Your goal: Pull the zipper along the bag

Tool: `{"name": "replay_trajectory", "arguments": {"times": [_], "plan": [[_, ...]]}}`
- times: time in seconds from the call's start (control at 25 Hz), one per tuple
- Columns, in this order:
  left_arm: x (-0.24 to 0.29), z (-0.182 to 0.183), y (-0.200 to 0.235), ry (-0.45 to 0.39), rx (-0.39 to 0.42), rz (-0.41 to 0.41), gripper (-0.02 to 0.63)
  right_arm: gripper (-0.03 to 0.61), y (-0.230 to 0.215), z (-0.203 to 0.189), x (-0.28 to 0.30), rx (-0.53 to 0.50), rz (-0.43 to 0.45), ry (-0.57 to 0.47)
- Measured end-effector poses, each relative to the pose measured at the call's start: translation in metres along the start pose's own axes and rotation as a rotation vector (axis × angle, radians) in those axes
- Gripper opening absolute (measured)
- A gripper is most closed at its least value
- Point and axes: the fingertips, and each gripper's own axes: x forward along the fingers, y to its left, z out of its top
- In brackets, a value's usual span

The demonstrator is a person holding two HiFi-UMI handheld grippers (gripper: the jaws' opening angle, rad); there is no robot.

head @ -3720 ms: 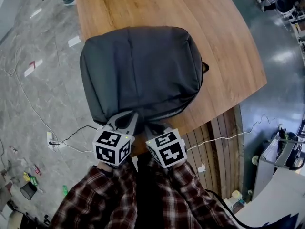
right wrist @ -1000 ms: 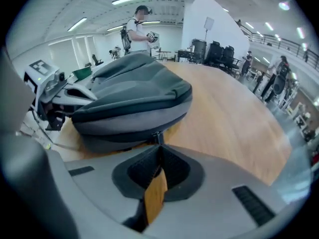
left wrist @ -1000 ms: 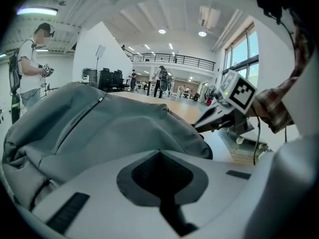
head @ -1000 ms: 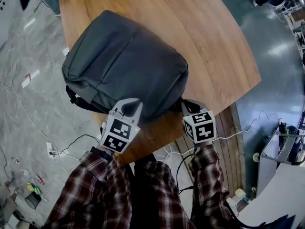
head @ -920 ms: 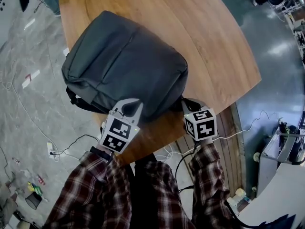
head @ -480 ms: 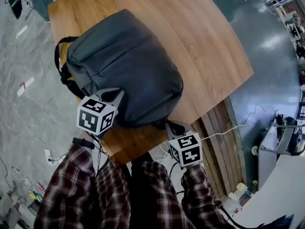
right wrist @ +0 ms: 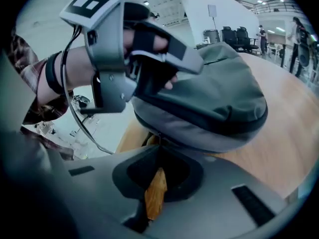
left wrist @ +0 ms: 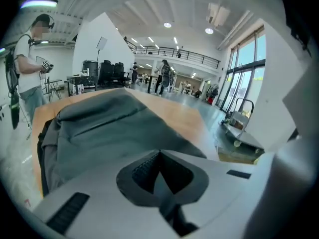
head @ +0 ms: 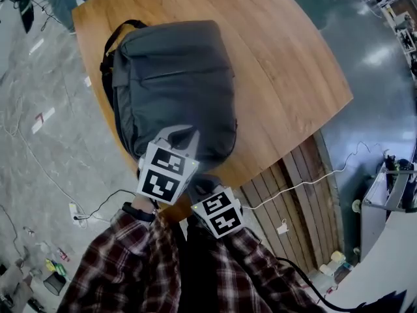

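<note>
We see the grey bag [head: 172, 77] lying flat on the wooden table [head: 280, 64], close to the table's near left corner, with its black straps [head: 112, 41] curling off the far left side. The left gripper [head: 177, 134] rests on top of the bag's near end, its marker cube [head: 163, 173] turned up toward us. In its own view the left gripper [left wrist: 159, 154] has its jaws brought together, tips meeting over the bag's [left wrist: 99, 128] grey fabric, and we cannot make out anything pinched between them. The right gripper [head: 199, 186] sits lower, just at the bag's near edge where the table ends, its own cube [head: 219, 214] beside the left one. Seen along its jaws, the right gripper [right wrist: 158, 151] is closed at the seam under the bag's [right wrist: 214, 103] rounded end, on what looks like a thin dark zipper tab [right wrist: 155, 133] hanging from that seam — bare wood shows through the gap behind the tips. The same view shows the left gripper [right wrist: 157, 76] pressing down on the bag from above, a hand [right wrist: 149, 43] wrapped in its grip. Plaid sleeves [head: 130, 266] fill the bottom of the head view, and a pale cable [head: 98, 188] trails over the grey floor [head: 39, 149] at left. Far off in the left gripper view, a person [left wrist: 27, 59] stands beside the table [left wrist: 174, 108].
</note>
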Motion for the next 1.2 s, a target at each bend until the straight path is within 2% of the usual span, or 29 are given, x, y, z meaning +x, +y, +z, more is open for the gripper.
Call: {"name": "replay_trajectory", "arguments": {"times": [0.08,0.16,0.24,0.44,0.72,0.84,1.0,1.08,1.2], "plan": [[0.006,-0.027,0.004,0.024,0.050,0.025,0.009,0.015,0.005,-0.003,0.003,-0.031,0.001,0.015],[0.008,-0.041,0.005,0.009,0.106,0.029,0.009,0.016,0.002,-0.011,0.003,-0.070,-0.017,0.034],[0.008,-0.042,0.002,-0.013,0.132,0.028,0.009,0.015,-0.006,-0.016,-0.002,-0.104,-0.046,0.043],[0.007,-0.044,0.000,-0.017,0.132,0.011,0.009,0.017,-0.041,-0.021,-0.020,-0.130,-0.111,0.047],[0.005,-0.049,-0.012,-0.009,0.218,-0.011,0.009,0.017,-0.091,-0.016,-0.043,-0.224,-0.214,0.064],[0.004,-0.050,-0.013,-0.017,0.212,-0.029,0.009,0.017,-0.120,-0.014,-0.054,-0.190,-0.246,0.056],[0.004,-0.050,-0.014,-0.012,0.204,-0.062,0.009,0.017,-0.153,-0.004,-0.052,-0.199,-0.288,0.068],[0.004,-0.051,-0.015,-0.013,0.211,-0.077,0.009,0.017,-0.166,-0.001,-0.047,-0.184,-0.289,0.076],[0.001,-0.052,-0.019,-0.024,0.252,-0.099,0.009,0.017,-0.161,0.001,-0.045,-0.178,-0.261,0.077]]}}
